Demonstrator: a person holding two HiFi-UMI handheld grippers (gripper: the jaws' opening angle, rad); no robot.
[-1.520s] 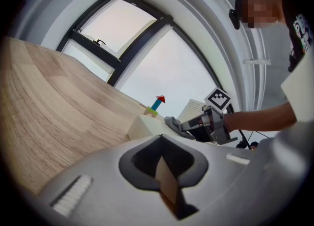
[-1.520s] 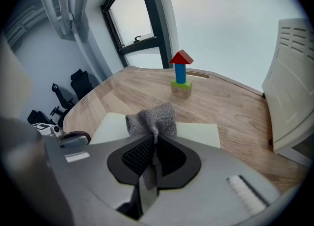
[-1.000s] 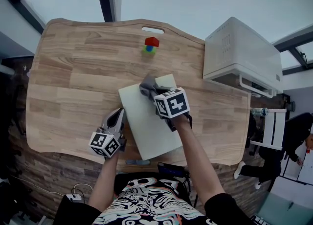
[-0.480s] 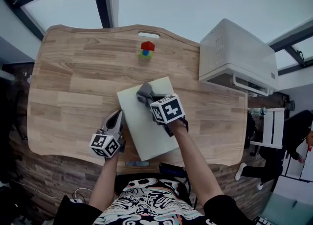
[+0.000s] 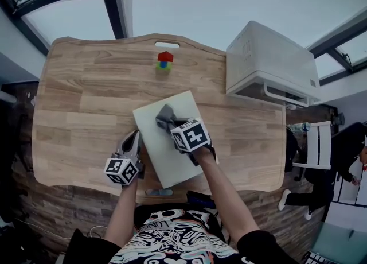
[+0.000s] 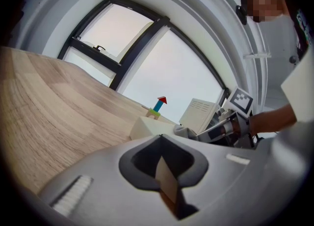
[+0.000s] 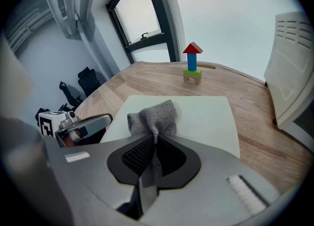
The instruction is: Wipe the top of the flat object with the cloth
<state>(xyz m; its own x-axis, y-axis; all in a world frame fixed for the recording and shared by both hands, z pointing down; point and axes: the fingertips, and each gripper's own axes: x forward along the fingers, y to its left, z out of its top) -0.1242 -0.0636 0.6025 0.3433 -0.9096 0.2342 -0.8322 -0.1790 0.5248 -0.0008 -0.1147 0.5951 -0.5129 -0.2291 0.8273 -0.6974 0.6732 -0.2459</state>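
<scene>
One cloth (image 5: 164,115) pinched in right gripper (image 5: 171,124) atop one flat object (image 5: 156,145); left gripper (image 5: 135,138) closed.

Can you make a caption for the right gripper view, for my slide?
The right gripper pinches a grey cloth on the pale flat board, with a little block tower behind.

l gripper (image 5: 136,138), r gripper (image 5: 172,125): jaws together

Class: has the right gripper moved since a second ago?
Yes. The right gripper, holding the cloth, has slid toward the person, away from the board's far edge.
</scene>
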